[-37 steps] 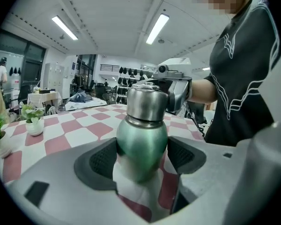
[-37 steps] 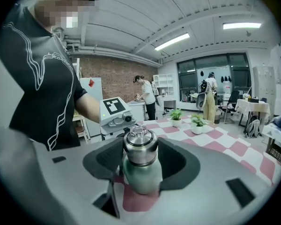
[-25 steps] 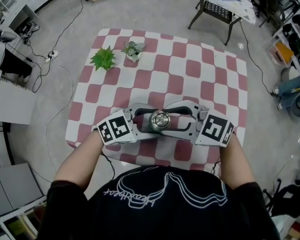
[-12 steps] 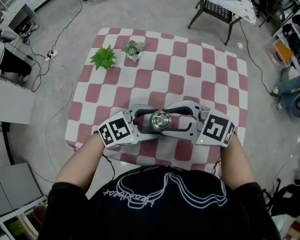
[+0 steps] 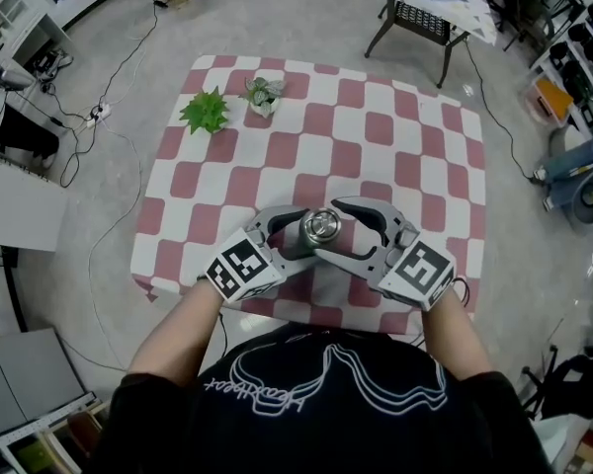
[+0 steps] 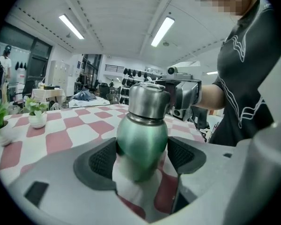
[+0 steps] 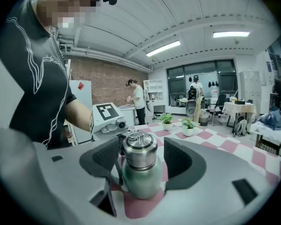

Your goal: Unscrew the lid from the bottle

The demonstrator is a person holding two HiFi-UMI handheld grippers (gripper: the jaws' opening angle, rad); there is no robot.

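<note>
Your right gripper (image 7: 141,159) has just let go: the jaws have been opening over the last moment and now stand wide, with the lid (image 7: 139,150) sitting between them but not squeezed. One pad (image 7: 180,161) shows clear daylight next to the steel; the other is close, though I can't tell if it brushes. So it's released, not grasping. Your left gripper (image 6: 143,156) is the opposite story: it's clenched on the green belly of the bottle (image 6: 141,142), a pad pressed on each side, low down under the steel neck. The other change is that both hands have swung round. A second ago the marker cubes sat side by side and level in the head view; now they're angled in towards each other, with the right one coming at the lid from lower right. To me that reads as the end of one twist stroke and you resetting for a fresh bite, not the finish. The lid looks fully seated on the neck, no gap or tilt I can see, so I'd guess there are more turns to go. The bottle stands upright on the checked table (image 5: 376,126), near the front edge right in front of you. A leafy plant (image 5: 206,114) and a small pot (image 5: 264,97) sit well apart at the far left corner, out of your way.
</note>
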